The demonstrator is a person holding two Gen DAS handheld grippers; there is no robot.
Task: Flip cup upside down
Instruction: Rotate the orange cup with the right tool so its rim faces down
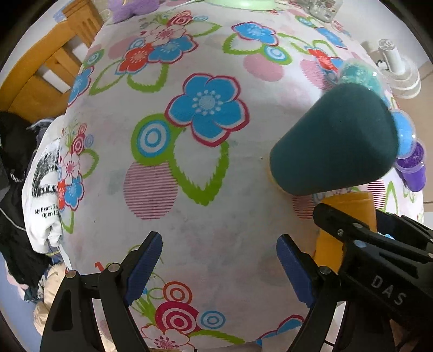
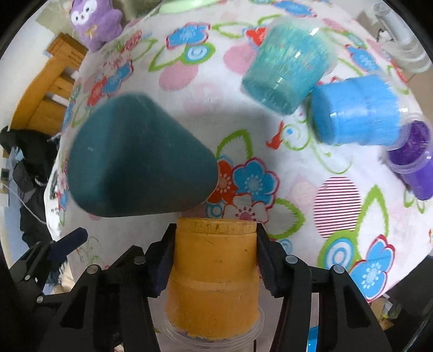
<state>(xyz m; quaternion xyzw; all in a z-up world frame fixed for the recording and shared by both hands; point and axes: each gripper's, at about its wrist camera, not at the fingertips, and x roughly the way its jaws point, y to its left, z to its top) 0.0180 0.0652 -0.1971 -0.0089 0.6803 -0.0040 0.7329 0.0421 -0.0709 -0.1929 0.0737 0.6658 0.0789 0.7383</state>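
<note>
My right gripper [image 2: 215, 243] is shut on an orange cup [image 2: 213, 273], its base pointing away from the camera and its clear rim toward it. The same orange cup [image 1: 349, 216] shows in the left wrist view, held by the right gripper [image 1: 349, 230]. A dark teal cup [image 2: 140, 157] lies tilted on the flowered tablecloth [image 2: 338, 203] just beyond and left of the orange cup; it also shows in the left wrist view [image 1: 335, 140]. My left gripper [image 1: 219, 260] is open and empty above the cloth, left of the orange cup.
A glittery teal cup [image 2: 286, 65], a blue cup [image 2: 354, 111] and a purple cup [image 2: 416, 159] sit upside down at the far right. A purple plush toy [image 2: 94, 19] and a green dish [image 1: 240, 4] sit at the back. A wooden chair [image 1: 46, 70] and clothes [image 1: 16, 189] are left.
</note>
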